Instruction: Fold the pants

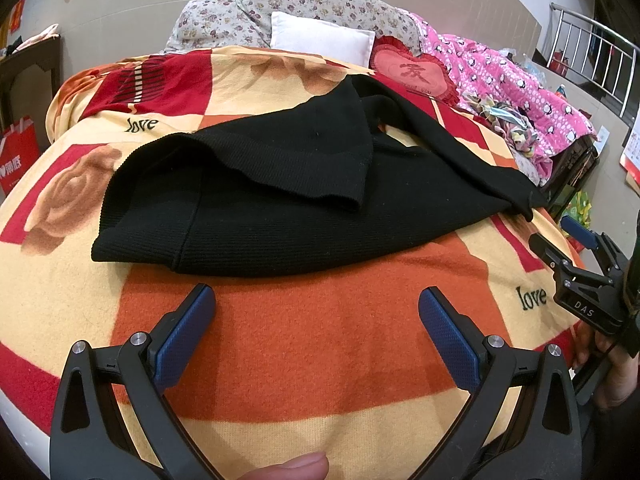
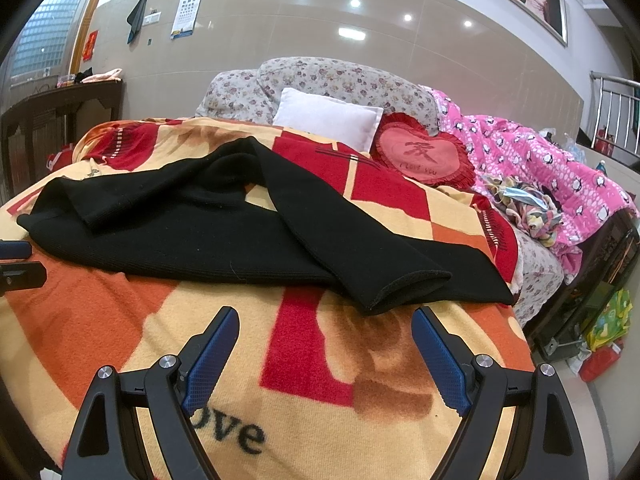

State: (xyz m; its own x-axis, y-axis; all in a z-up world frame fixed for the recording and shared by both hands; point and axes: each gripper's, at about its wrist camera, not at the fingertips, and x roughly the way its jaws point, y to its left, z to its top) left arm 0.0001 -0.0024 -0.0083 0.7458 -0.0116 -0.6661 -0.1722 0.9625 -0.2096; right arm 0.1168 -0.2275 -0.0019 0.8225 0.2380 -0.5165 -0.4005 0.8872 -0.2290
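Bed w/ fleecy orange, red & cream rose-print blanket [image 1: 320, 320], "love" lettering on it, filling both views. Floral quilt, white pillow [image 1: 324, 38] & red heart-shaped cushion [image 2: 424, 154] piled at far end; pink penguin-print quilt [image 2: 532, 152] along the right edge.

Black ribbed-knit pants [image 1: 280, 216] lying crumpled mid-bed on the blanket: one part flopped back over the rest w/ a raised fold, one leg running off toward the right edge, its cuff [image 2: 412, 284] open & facing the right cam. Not yet flat, no tidy fold made, so task judged near its start.

Left hand-held gripper [image 1: 316, 300]: blue pads spread wide, nothing between them, hovering over bare blanket just short of the near hem. Right hand-held gripper [image 2: 324, 320]: likewise spread & empty, near the cuff; also seen at the right rim of the left view.

Step in hand, prob.: straighten the garment before folding. To do well:
- take the cuff w/ right, the near-left corner w/ left; pinch knit only, not blanket pile beneath
- bite deep enough to catch both layers, since ribbed knit stretches & slips
- lift low, pull apart evenly to drop the flopped layer flat
- lay legs one over the other, edges aligned, before halving.
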